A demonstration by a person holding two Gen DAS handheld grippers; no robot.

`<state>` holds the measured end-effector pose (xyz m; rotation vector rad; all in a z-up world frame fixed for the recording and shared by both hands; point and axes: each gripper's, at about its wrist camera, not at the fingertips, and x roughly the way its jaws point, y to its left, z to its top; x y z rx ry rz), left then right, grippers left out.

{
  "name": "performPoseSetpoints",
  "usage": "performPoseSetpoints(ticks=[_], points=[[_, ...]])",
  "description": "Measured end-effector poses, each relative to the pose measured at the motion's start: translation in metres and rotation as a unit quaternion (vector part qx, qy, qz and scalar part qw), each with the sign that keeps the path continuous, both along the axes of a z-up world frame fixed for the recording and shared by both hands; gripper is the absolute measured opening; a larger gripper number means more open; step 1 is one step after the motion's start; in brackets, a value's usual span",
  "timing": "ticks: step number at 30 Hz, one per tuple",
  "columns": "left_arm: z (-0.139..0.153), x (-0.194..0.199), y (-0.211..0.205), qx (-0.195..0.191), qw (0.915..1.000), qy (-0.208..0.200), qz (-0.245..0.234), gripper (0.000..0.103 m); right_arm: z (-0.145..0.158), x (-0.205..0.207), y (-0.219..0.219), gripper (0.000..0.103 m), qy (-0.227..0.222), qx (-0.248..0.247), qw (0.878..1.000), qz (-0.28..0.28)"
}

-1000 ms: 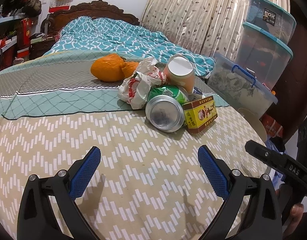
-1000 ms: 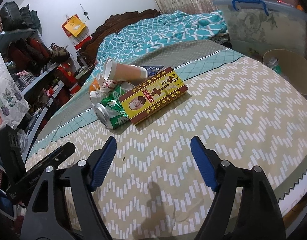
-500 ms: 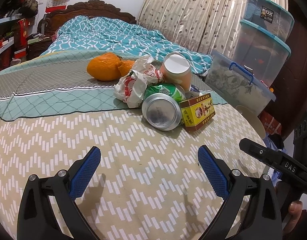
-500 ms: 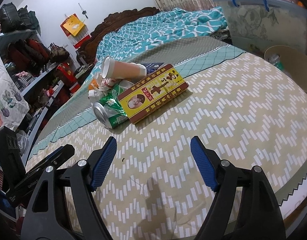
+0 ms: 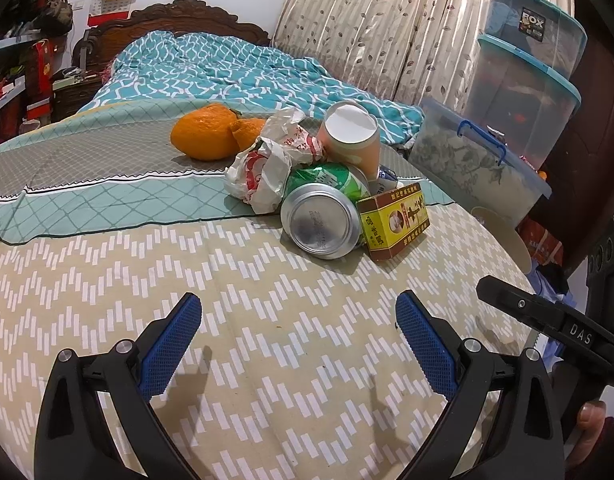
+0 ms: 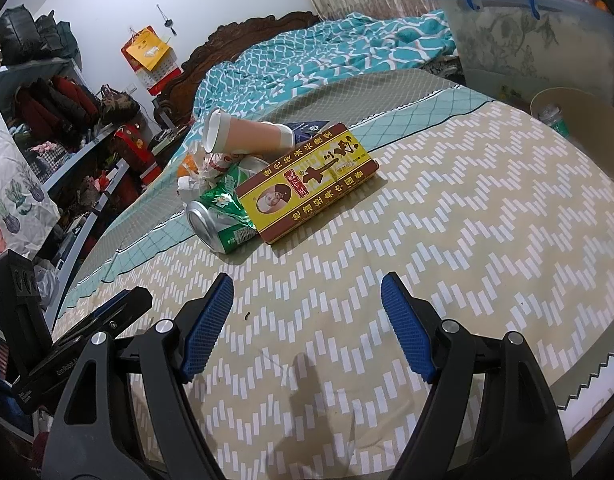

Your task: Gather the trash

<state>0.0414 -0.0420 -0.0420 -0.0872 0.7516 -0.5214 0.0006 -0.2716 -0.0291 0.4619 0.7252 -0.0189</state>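
Trash heaped mid-bed: green can, yellow box, paper cup, crumpled wrapper, all touching. Both tongs, L & R, spread apart, empty, near pile. Bin off bed edge, prob. the drop spot.

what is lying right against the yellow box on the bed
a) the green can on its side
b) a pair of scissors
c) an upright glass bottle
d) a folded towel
a: the green can lies on its side with its silver base toward the left wrist camera, pressed against the yellow box on the bed.
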Motion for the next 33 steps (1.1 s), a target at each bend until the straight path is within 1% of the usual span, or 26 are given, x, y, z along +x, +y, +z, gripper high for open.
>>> performPoseSetpoints(ticks=[21,28,30,33], points=[[0.0,0.0,-0.001,0.0,1.0,0.0,0.001,0.093,-0.005,-0.001,0.001,0.077,0.005,0.005,1.0,-0.001],[0.0,0.0,-0.001,0.001,1.0,0.001,0.001,0.093,-0.001,-0.002,-0.001,0.077,0.0,-0.001,1.0,-0.002],[-0.001,0.001,0.001,-0.004,1.0,0.006,0.001,0.093,0.003,-0.001,-0.003,0.077,-0.004,-0.005,1.0,-0.002],[-0.005,0.007,0.008,-0.022,0.9994,0.024,0.006,0.093,0.011,0.002,-0.007,0.077,-0.012,-0.014,1.0,-0.002]])
